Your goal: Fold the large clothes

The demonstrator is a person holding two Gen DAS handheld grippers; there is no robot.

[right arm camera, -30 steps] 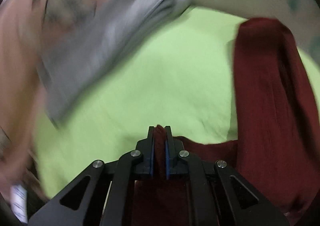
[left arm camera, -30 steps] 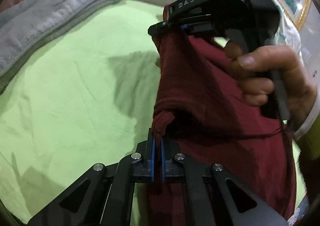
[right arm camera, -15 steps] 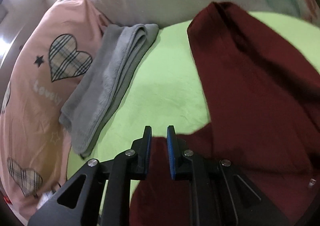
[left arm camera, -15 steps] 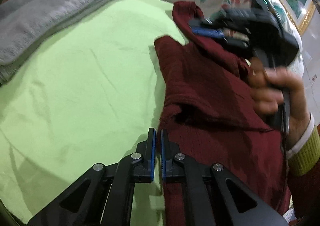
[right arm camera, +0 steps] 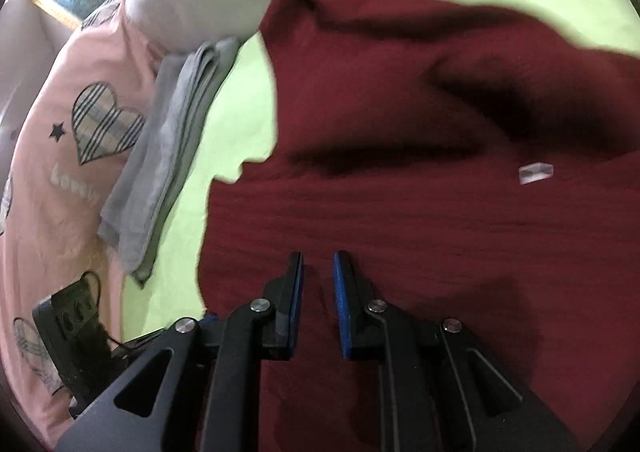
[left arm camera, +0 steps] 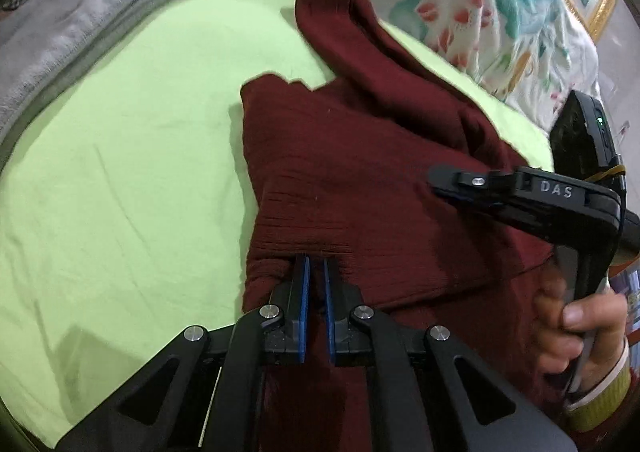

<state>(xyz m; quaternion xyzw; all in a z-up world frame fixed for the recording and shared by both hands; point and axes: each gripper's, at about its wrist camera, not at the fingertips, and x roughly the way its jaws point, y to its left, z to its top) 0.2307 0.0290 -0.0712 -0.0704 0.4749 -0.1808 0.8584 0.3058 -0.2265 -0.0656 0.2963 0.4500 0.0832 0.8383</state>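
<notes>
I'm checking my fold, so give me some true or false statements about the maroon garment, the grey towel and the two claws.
1. The maroon garment lies on a lime green sheet. True.
2. The grey towel is spread open over the garment. False: it lies folded at the sheet's edge, apart from the garment.
3. The right claw has its fingers parted with no cloth pinched between them. True.
4. The left claw stands wide open. False: it is nearly shut over a fold of the garment.
5. A small pale tag shows on the garment. True.
</notes>
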